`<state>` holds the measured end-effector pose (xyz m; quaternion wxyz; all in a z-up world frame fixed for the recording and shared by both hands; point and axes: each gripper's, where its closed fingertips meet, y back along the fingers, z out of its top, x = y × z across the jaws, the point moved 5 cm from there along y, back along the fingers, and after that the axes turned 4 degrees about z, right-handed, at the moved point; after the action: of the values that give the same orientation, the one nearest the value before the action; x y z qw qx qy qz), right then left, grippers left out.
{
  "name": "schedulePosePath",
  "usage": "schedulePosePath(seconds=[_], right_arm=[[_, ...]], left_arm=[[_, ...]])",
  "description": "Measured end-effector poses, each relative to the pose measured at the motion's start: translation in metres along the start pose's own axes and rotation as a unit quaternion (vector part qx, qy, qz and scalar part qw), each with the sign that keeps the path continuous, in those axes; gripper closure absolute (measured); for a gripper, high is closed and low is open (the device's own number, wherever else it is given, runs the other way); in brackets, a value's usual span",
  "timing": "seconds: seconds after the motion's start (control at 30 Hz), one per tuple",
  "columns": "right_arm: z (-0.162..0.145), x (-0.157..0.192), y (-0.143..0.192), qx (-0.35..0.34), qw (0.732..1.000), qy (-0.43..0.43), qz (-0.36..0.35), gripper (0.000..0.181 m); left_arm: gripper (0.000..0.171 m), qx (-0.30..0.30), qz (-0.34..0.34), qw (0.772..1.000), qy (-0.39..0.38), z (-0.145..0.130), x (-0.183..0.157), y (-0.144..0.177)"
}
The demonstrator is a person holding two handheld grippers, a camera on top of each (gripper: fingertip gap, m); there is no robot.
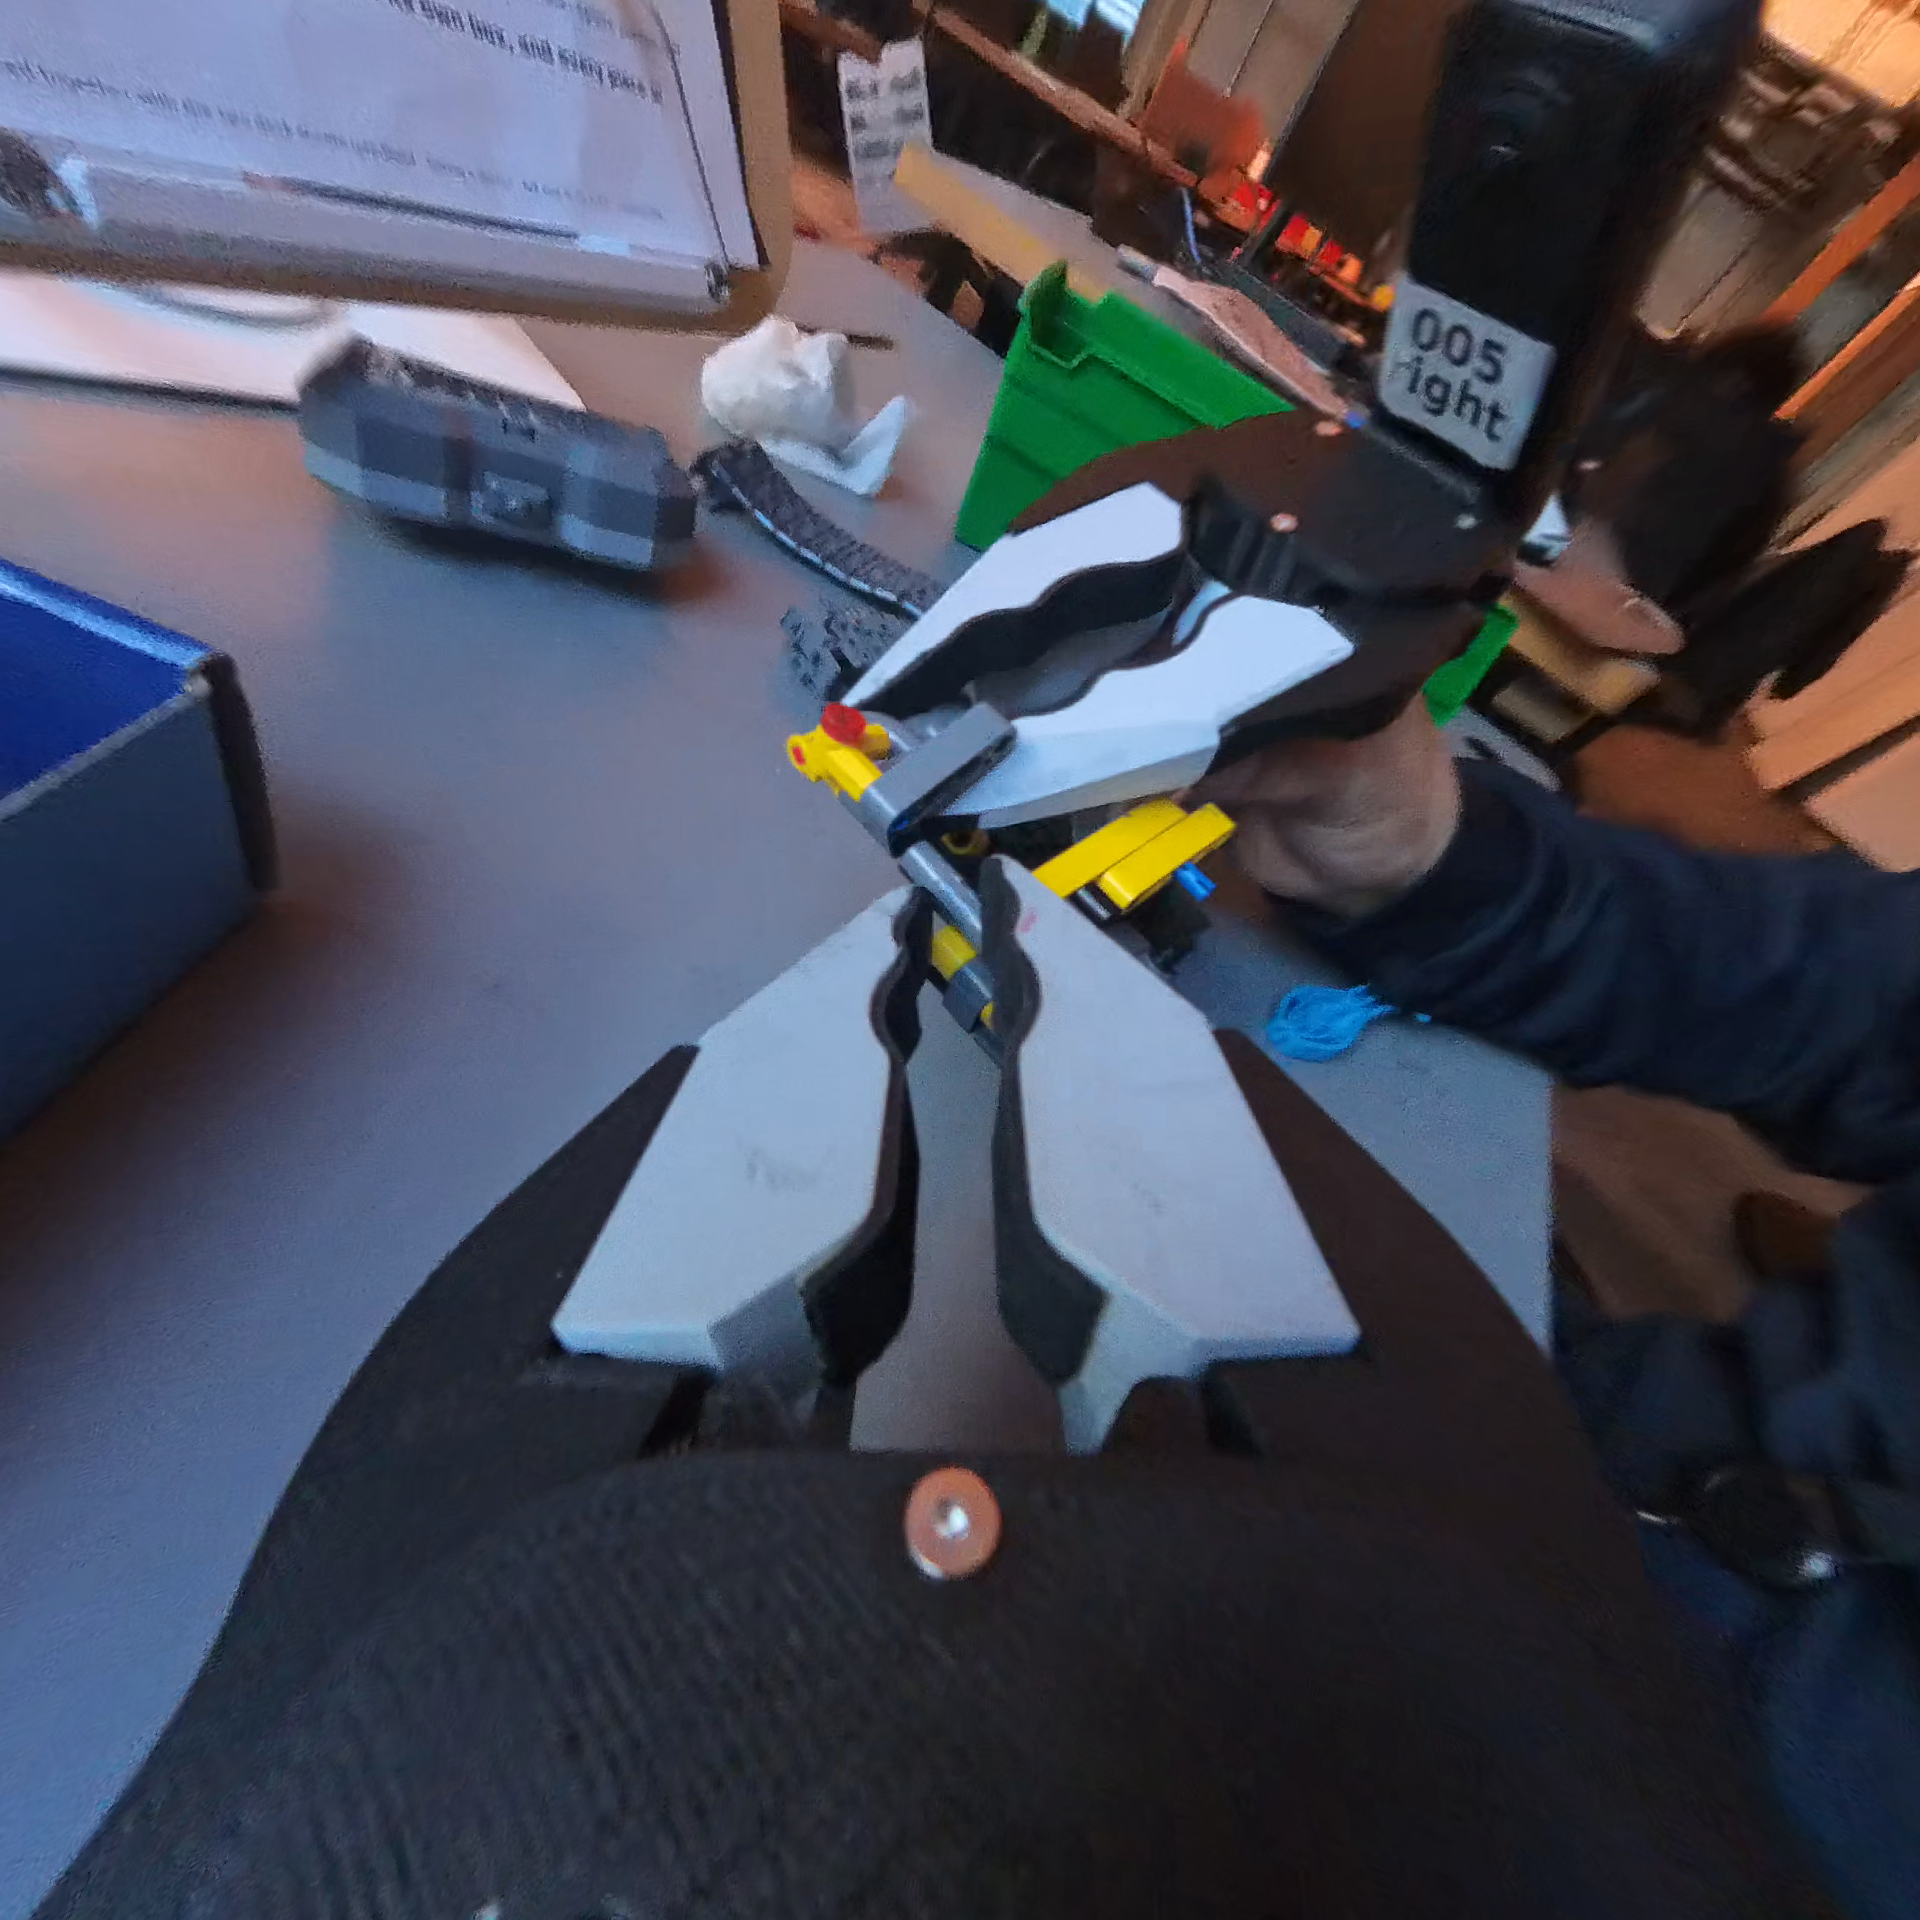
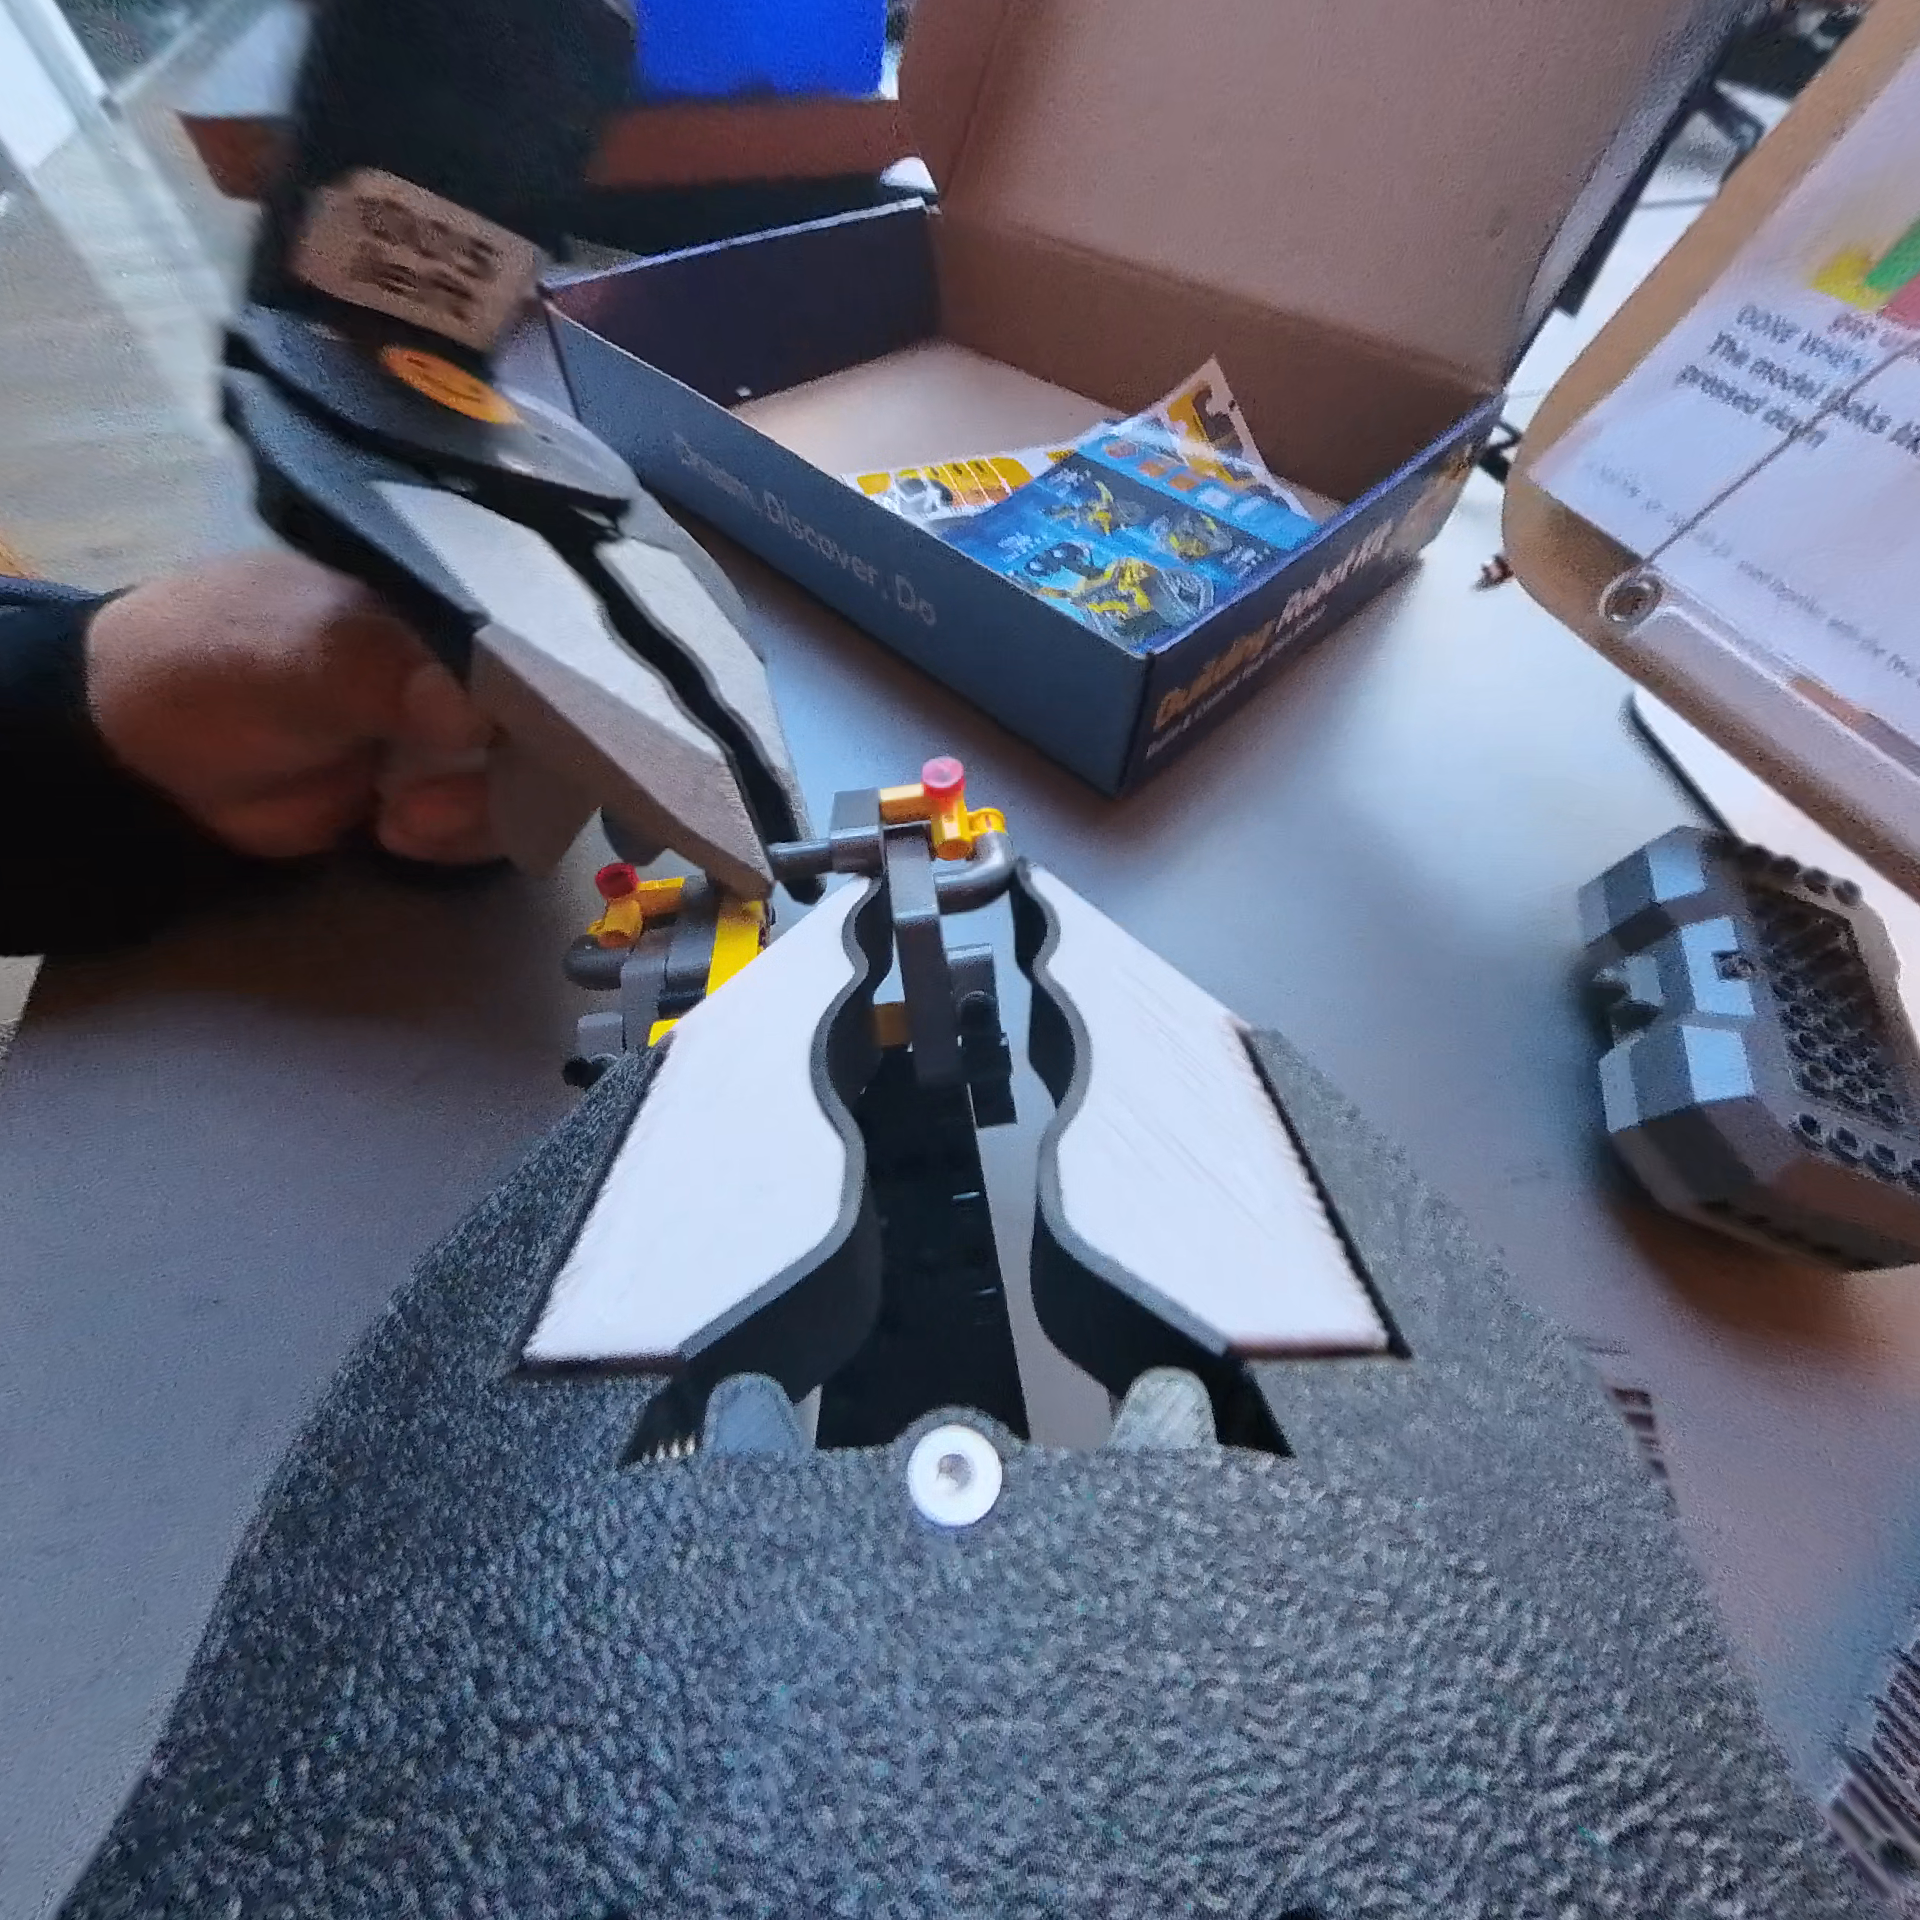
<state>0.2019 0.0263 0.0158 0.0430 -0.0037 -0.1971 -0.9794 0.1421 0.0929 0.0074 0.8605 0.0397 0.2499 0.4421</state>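
Both pairs of jaws are pinched narrow on one toy brick model of grey, yellow and black pieces: the left gripper clamps a grey rod, the right gripper a grey beam. Around them on the grey table lie a dark blue cardboard box, a grey block and a green bin.

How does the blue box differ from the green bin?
Material: the blue box looks like cardboard, the green bin like plastic. Shape: the blue box is low with a raised flap; the green bin is deeper and tapered. Contents: the blue box holds a printed leaflet; the green bin's inside is hidden. Both are rectangular containers.
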Motion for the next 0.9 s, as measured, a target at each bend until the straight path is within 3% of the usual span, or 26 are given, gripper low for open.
schedulePosePath(seconds=[0.1,0.17,0.27,0.43,0.6,0.7,0.83,0.9], right_arm=[[0.000,0.004,-0.001,-0.001,1.000,0.012,0.005,0.160],[0.001,0.004,-0.001,0.000,1.000,0.022,0.004,0.160],[0.002,0.008,-0.001,-0.002,0.999,0.033,0.012,0.160],[0.000,0.007,-0.004,0.026,0.997,0.066,-0.040,0.160],[0.003,0.003,-0.003,-0.018,0.999,-0.029,0.000,0.163],[0.005,0.004,-0.002,-0.028,0.999,-0.038,0.012,0.164],[0.003,0.005,-0.003,-0.007,1.000,0.007,0.005,0.164],[0.001,0.008,-0.005,0.010,0.999,0.039,-0.015,0.164]], left_arm=[[0.164,0.003,-0.085,0.992,0.092,0.002,0.000,0.003],[0.163,0.031,-0.105,0.986,0.127,0.001,0.003,0.002],[0.160,0.051,-0.100,0.986,0.119,0.004,0.001,0.000],[0.161,0.090,-0.051,0.991,0.083,0.001,0.005,-0.009],[0.164,0.037,0.015,0.999,-0.003,0.005,0.001,-0.004],[0.164,0.004,0.053,0.997,-0.056,0.007,-0.004,-0.001],[0.164,-0.038,0.010,0.999,0.005,0.006,-0.001,0.000],[0.163,-0.009,-0.030,0.998,0.060,0.001,0.003,-0.004]])
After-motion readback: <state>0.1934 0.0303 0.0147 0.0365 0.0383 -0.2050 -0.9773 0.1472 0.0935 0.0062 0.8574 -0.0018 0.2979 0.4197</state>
